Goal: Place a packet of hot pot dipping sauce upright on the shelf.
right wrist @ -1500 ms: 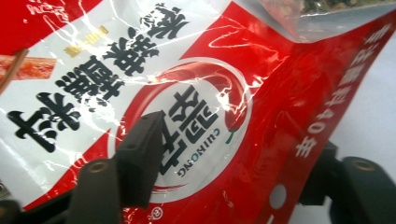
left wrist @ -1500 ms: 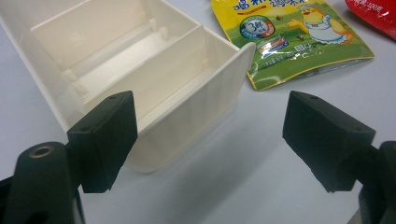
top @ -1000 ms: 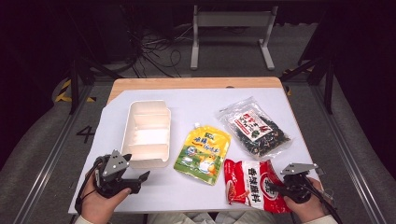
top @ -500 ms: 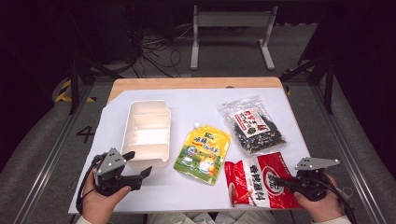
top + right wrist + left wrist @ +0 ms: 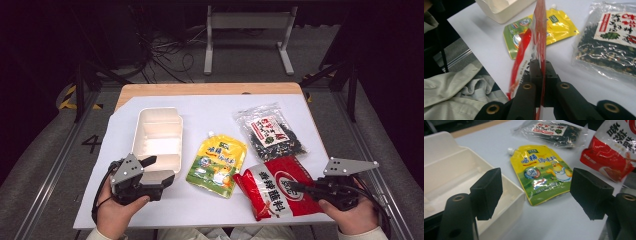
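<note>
Right tongs (image 5: 299, 187), lower right of the high view, are clamped on the edge of the red packet (image 5: 280, 192), its near end raised off the bench (image 5: 210, 107). Left tongs (image 5: 159, 170), lower left, have just been closing yet stand apart with nothing between, right at the near end of the white box (image 5: 157, 135). Its compartments look bare. The yellow pouch (image 5: 217, 161) lies centre; the dark seaweed bag (image 5: 270, 134) sits upper right.
</note>
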`<control>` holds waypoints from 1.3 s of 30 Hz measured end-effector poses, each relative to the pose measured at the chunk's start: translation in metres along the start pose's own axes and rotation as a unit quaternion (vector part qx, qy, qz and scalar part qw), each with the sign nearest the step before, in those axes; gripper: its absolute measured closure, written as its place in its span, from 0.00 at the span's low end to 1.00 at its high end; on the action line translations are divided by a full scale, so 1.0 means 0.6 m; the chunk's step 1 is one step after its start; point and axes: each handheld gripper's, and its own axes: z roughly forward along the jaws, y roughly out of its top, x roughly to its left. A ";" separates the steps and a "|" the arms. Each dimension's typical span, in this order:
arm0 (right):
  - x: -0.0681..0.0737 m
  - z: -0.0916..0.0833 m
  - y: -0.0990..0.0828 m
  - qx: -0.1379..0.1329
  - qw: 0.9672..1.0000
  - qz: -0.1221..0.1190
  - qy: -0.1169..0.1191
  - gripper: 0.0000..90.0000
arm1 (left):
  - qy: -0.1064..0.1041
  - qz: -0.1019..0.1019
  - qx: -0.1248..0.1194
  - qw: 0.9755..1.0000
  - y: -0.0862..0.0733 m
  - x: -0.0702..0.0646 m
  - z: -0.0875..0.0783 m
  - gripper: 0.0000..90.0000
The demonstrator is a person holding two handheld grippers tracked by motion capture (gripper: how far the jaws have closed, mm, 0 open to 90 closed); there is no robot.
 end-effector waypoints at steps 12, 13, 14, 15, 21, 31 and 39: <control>0.023 -0.026 0.054 -0.014 0.999 -0.044 -0.016 0.99 | 0.003 0.030 -0.009 1.000 0.023 -0.010 0.019 0.18; 0.023 -0.026 0.058 -0.012 0.999 -0.047 -0.020 0.99 | 0.005 0.031 -0.012 0.999 0.025 -0.011 0.022 0.16; 0.025 -0.024 0.064 -0.008 0.998 -0.051 -0.022 0.99 | 0.004 0.031 -0.013 0.999 0.025 -0.012 0.024 0.13; 0.026 -0.023 0.068 -0.006 0.998 -0.054 -0.023 0.99 | 0.003 0.032 -0.013 0.999 0.025 -0.013 0.026 0.12; 0.039 -0.012 0.091 0.001 0.997 -0.076 -0.016 0.99 | -0.009 0.043 -0.017 0.999 0.030 -0.018 0.037 0.05; 0.049 0.010 0.115 0.000 0.996 -0.091 0.007 0.99 | -0.038 0.058 -0.017 0.997 0.040 -0.028 0.064 0.07; 0.057 0.025 0.127 -0.001 0.994 -0.103 0.026 0.99 | -0.071 0.072 -0.017 0.995 0.049 -0.037 0.091 0.12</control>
